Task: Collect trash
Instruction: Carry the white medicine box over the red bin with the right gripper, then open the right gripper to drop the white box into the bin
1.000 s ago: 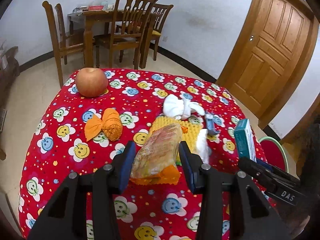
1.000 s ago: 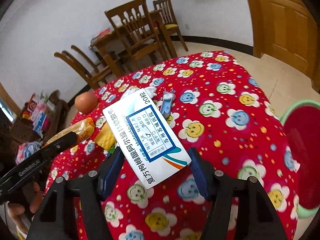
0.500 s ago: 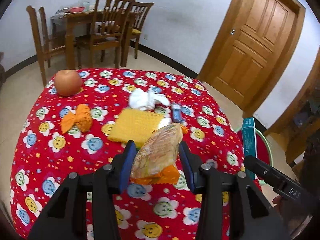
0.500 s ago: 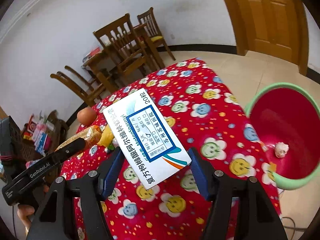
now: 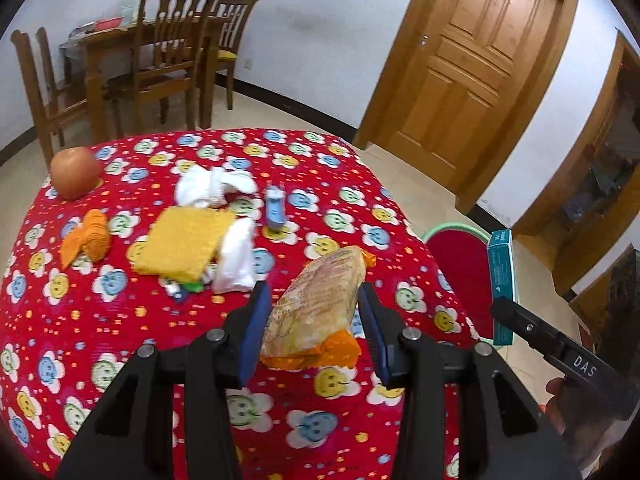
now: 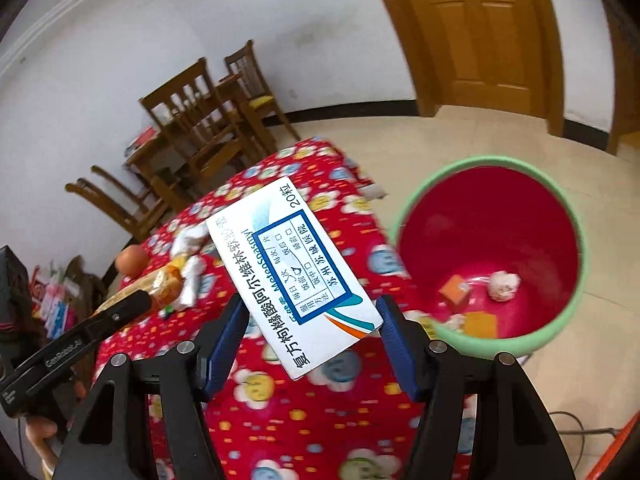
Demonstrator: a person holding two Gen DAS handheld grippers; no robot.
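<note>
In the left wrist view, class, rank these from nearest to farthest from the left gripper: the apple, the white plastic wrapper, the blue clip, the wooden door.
1. White plastic wrapper: on the table just ahead-left of the left gripper.
2. Blue clip: farther up the table, near its middle.
3. Apple: at the table's far left corner.
4. Wooden door: across the room, upper right.

Crinkled snack wrapper (image 5: 318,304) pinched upright, white medicine box (image 6: 294,276) held tilted beside red bin (image 6: 576,292)
</note>
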